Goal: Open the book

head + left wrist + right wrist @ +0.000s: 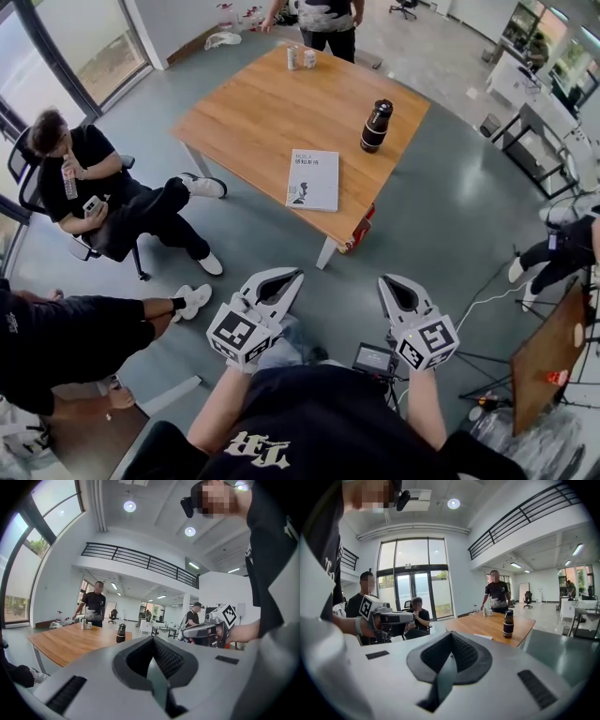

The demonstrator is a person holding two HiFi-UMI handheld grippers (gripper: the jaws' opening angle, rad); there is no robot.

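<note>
A closed white book (312, 180) lies flat near the front edge of the wooden table (253, 112). In the right gripper view the book (483, 636) shows as a thin white slab on the table's near corner. Both grippers are held close to my body, well short of the table and above the floor. The left gripper (291, 276) is shut and holds nothing. The right gripper (385, 281) is likewise shut and empty. In its own view, the left gripper (152, 641) has its jaws together, and so does the right gripper (451, 637).
A dark bottle (376, 126) stands on the table right of the book, and two cans (299, 58) stand at the far edge. One person (328, 17) stands behind the table and another (103, 192) sits at left. A leg (103, 323) stretches out near my left side.
</note>
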